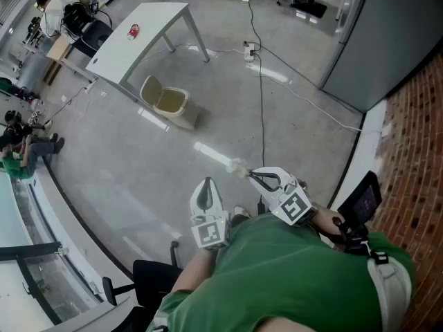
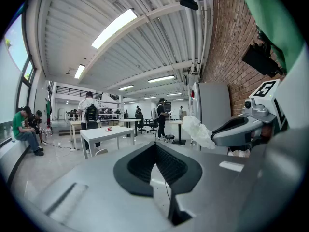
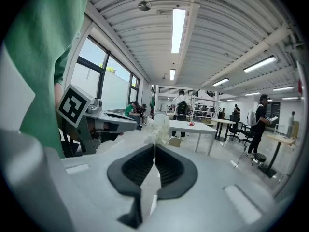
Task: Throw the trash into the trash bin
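A crumpled white piece of trash (image 1: 237,165) sticks out of my right gripper (image 1: 252,175), which is shut on it above the grey floor. In the right gripper view the trash (image 3: 158,126) rises from the closed jaws of that gripper (image 3: 154,146). My left gripper (image 1: 205,186) hangs just to its left, shut with nothing in it; in its own view the left gripper (image 2: 155,145) has its jaws together, with the trash (image 2: 197,131) off to the right. The beige trash bin (image 1: 172,104) stands far ahead on the floor with its lid up, beside a white table (image 1: 142,37).
A red item (image 1: 133,31) lies on the white table. A cable (image 1: 261,102) runs across the floor from a power strip (image 1: 249,50). People sit at the left wall (image 1: 21,151). A grey cabinet (image 1: 387,33), a brick wall (image 1: 415,158) and an office chair (image 1: 149,282) are close by.
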A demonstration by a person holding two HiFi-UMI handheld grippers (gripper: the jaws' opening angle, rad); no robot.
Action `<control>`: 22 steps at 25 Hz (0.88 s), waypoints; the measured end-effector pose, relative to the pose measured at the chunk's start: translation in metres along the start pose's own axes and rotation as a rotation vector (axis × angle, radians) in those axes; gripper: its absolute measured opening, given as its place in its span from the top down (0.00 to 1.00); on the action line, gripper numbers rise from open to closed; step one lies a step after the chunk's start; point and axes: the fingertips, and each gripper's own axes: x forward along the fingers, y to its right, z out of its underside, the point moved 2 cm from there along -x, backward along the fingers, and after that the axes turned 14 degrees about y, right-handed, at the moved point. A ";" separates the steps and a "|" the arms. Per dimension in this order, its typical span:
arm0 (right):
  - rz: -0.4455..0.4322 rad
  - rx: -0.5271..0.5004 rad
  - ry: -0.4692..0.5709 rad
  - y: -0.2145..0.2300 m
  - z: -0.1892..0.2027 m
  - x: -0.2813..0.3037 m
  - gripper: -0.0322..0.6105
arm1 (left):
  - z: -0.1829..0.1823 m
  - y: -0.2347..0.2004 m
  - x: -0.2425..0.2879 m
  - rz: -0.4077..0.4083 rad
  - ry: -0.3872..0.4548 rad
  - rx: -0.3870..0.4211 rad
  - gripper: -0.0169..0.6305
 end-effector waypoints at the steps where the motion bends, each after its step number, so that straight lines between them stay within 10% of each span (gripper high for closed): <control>1: -0.001 0.003 0.002 0.000 0.000 0.000 0.93 | 0.000 0.000 0.000 0.002 -0.001 0.001 0.96; 22: -0.018 0.033 0.020 0.011 0.001 -0.013 0.93 | 0.001 0.017 0.004 -0.008 -0.014 0.014 0.96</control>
